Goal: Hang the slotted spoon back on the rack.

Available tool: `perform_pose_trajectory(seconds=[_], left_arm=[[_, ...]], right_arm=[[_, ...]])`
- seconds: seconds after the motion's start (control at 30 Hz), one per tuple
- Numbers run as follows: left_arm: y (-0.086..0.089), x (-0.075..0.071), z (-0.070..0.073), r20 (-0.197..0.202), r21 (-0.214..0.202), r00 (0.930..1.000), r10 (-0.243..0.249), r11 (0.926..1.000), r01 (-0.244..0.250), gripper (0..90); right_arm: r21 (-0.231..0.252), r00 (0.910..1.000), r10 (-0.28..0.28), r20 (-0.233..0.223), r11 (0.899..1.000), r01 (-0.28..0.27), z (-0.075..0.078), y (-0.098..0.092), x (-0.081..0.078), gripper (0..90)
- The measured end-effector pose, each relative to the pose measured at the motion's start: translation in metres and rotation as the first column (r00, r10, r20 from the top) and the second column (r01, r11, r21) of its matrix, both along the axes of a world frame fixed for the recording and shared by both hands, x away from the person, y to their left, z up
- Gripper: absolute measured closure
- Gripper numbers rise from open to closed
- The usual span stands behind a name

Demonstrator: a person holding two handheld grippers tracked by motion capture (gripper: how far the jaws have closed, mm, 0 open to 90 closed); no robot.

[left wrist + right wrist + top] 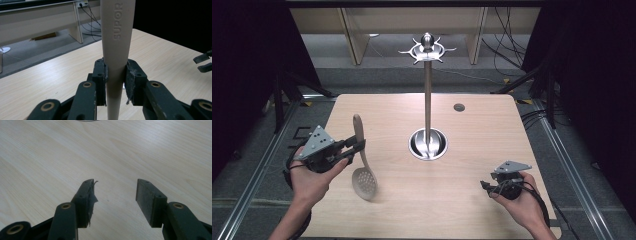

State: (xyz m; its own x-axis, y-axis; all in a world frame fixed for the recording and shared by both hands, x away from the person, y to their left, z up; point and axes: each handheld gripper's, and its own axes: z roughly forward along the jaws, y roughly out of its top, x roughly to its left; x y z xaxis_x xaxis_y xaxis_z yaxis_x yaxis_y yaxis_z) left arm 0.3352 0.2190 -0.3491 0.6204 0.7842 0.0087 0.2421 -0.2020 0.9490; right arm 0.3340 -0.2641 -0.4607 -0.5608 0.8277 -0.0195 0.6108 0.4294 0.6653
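Beige plastic spoon: a slotted spoon (pixel 362 160) with a long flat handle and a round perforated bowl, matt and smooth; raised lettering ran along the handle in the left gripper view (pixel 117 37).
Spoon position: at about 8 o'clock on the table from the rack's base, handle pointing toward 12 o'clock, bowl toward 6 o'clock and near the table surface; whether the bowl touched the wood could not be told.
Left hand: the left hand (pixel 314 177) came in from 7 o'clock, wrapped around the left gripper (pixel 357 146), which pointed toward 3 o'clock.
Left gripper state: jaws pinched on the spoon's handle, one dark pad on each flat edge (pixel 116 80).
Right hand: the right hand (pixel 522 197) sat at about 4 o'clock, cupping the right gripper (pixel 484 186), which pointed toward 9 o'clock.
Right gripper state: jaws spread, nothing between them, over bare wood (pixel 115 195); the rubber pads looked worn, one frayed at its edge.
Rack: a polished metal utensil rack (pixel 428 100) stood at the table's centre, with a round dished base, a slim upright pole and a ring of hooks on top.
Table: pale wood-grain table (pixel 472 200) with rounded corners.
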Motion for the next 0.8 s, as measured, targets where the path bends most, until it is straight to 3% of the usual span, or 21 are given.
perform_pose_trajectory(seconds=[0.37,0.4,0.47,0.73,0.8], left_arm=[[-0.017,0.007,0.013,0.030,-0.025,0.9994,-0.019,0.9995,0.020,71.1],[-0.018,0.009,0.016,0.054,-0.011,0.9980,-0.034,0.9993,0.035,71.1],[-0.022,0.011,0.018,0.061,-0.013,0.9974,-0.037,0.9992,0.038,71.1],[-0.034,0.018,0.027,0.065,0.001,0.9969,-0.044,0.9990,0.044,71.1],[-0.038,0.019,0.029,0.065,-0.015,0.9971,-0.039,0.9991,0.040,71.1]], right_arm=[[0.016,0.9998,-0.018,-0.009,1.000,0.018,0.002,0.000,-0.001,49.3],[0.009,0.9999,-0.011,0.009,1.000,0.011,0.002,-0.001,0.000,49.2],[0.010,0.9999,-0.012,0.010,1.000,0.012,0.002,-0.001,0.000,49.1],[0.030,0.9996,-0.029,-0.002,0.999,0.030,0.002,0.000,-0.001,49.0],[0.028,0.9996,-0.028,-0.001,0.999,0.028,0.002,0.000,-0.001,48.9]])
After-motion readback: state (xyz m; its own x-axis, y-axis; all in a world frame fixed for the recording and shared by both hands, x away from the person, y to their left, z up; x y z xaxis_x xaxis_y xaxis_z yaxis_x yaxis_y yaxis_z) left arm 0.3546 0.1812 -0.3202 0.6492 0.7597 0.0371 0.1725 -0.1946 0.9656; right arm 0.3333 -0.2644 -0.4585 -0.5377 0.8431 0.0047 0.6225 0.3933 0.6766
